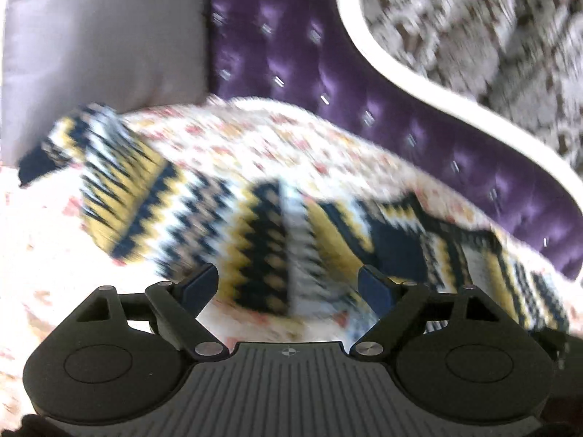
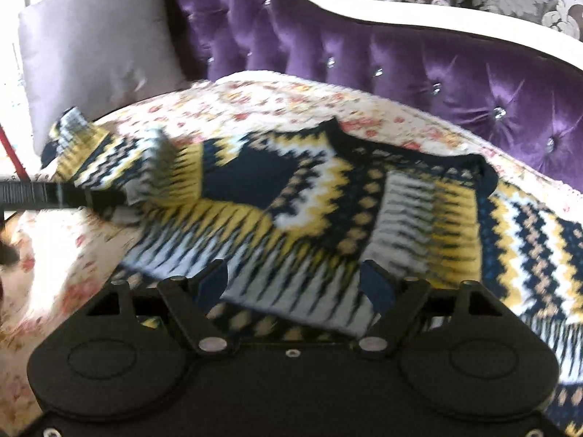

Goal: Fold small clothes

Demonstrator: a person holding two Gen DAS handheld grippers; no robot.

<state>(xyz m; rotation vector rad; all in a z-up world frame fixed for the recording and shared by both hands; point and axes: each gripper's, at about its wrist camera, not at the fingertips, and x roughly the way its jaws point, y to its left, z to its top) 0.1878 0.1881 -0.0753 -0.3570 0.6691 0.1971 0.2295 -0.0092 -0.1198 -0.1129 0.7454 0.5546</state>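
Here, left gripper (image 1: 288, 284) spread wide, nothing clamped; sweater (image 1: 255, 225) lies just beyond tips. Right gripper (image 2: 295, 284) also spread, pads free, hem of sweater between jaws but not pinched. Sweater lies across floral cover (image 2: 255, 98), sleeve folded over body at left, near grey pillow (image 2: 98, 54). Purple headboard (image 2: 400, 73) behind. Risk: knit is loose and thick, so shallow pinch takes one layer only, and fold drags crooked or sleeve slips open.

Right gripper (image 2: 293, 284) jaws spread wide, nothing clamped, above zigzag-knit sweater (image 2: 328, 200). Sweater spread on floral cover (image 2: 255, 102); purple tufted backrest (image 2: 419, 69) and grey cushion (image 2: 98, 47) seen behind.
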